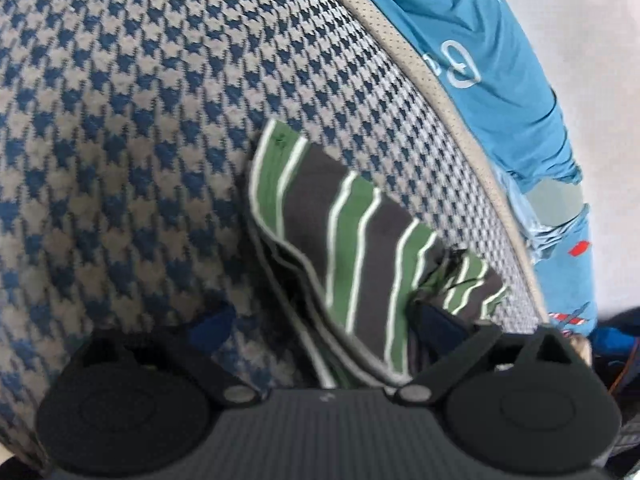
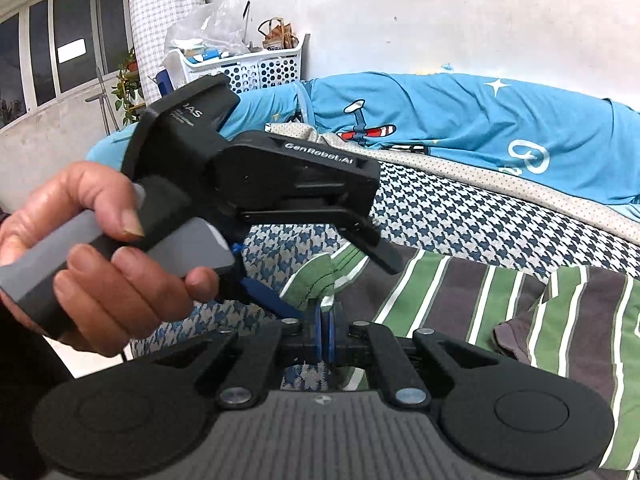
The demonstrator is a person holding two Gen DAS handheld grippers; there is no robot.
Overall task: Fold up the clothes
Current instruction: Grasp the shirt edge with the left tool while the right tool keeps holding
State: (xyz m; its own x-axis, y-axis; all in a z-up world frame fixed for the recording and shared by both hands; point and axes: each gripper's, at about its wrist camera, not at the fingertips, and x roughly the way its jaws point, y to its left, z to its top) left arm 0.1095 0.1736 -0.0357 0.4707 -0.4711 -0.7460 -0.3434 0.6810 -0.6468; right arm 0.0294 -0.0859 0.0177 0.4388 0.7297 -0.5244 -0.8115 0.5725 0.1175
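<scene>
A green, grey and white striped garment (image 2: 460, 300) lies on the houndstooth bed cover (image 2: 440, 208). My right gripper (image 2: 324, 336) is shut, its blue pads pinching a folded edge of the garment that sticks up just above them. A hand (image 2: 92, 264) holds my left gripper (image 2: 332, 280) directly in front of that pinch, with its fingers spread on either side of the same raised edge. In the left wrist view the striped garment (image 1: 352, 240) hangs between the wide fingers of the left gripper (image 1: 324, 316), and no pad presses on it.
A bright blue cartoon-print quilt (image 2: 460, 120) is bunched along the far side of the bed against a white wall (image 2: 440, 12). A white perforated basket (image 2: 240, 68) stands at the back left, near windows (image 2: 48, 40) and a potted plant (image 2: 128, 80).
</scene>
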